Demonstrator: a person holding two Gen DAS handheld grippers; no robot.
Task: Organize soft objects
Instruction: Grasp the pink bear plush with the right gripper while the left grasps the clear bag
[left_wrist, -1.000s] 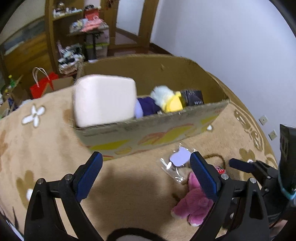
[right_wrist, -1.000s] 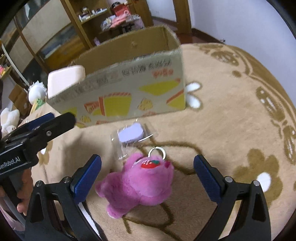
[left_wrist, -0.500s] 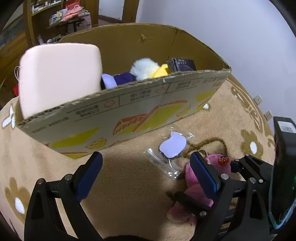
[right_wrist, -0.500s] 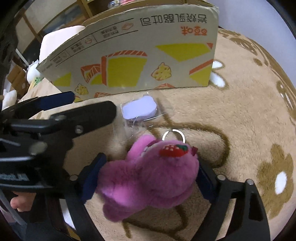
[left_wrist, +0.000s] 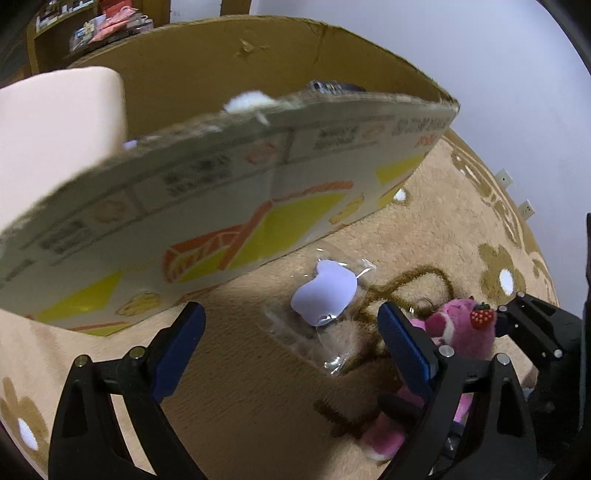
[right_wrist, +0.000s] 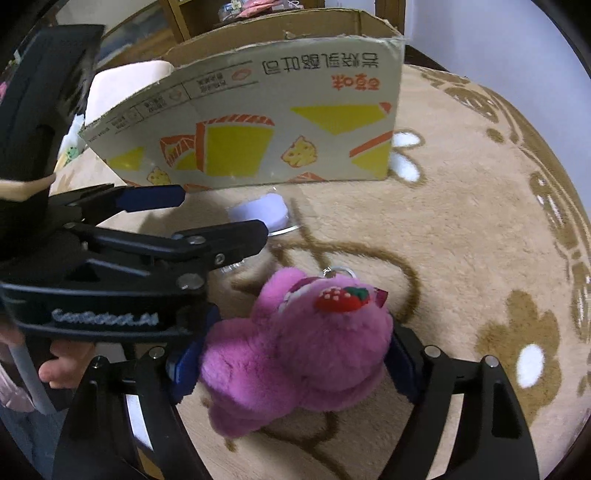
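Note:
A pink plush bear with a strawberry on its head lies on the beige carpet, and its head also shows in the left wrist view. My right gripper is closing on it, both blue pads against its flanks. A lilac soft piece in a clear bag lies just in front of the cardboard box. My left gripper hovers over the bag with its jaws closing, one finger on each side, pads off it.
The printed box holds a pale pink cushion and other soft toys behind its front wall. A hand grips the left tool. A wooden shelf unit stands behind; a white wall rises at the right.
My left gripper came down and forward until the bagged lilac piece lay between its fingers. The right jaws narrowed around the pink bear, from wide apart to touching it.

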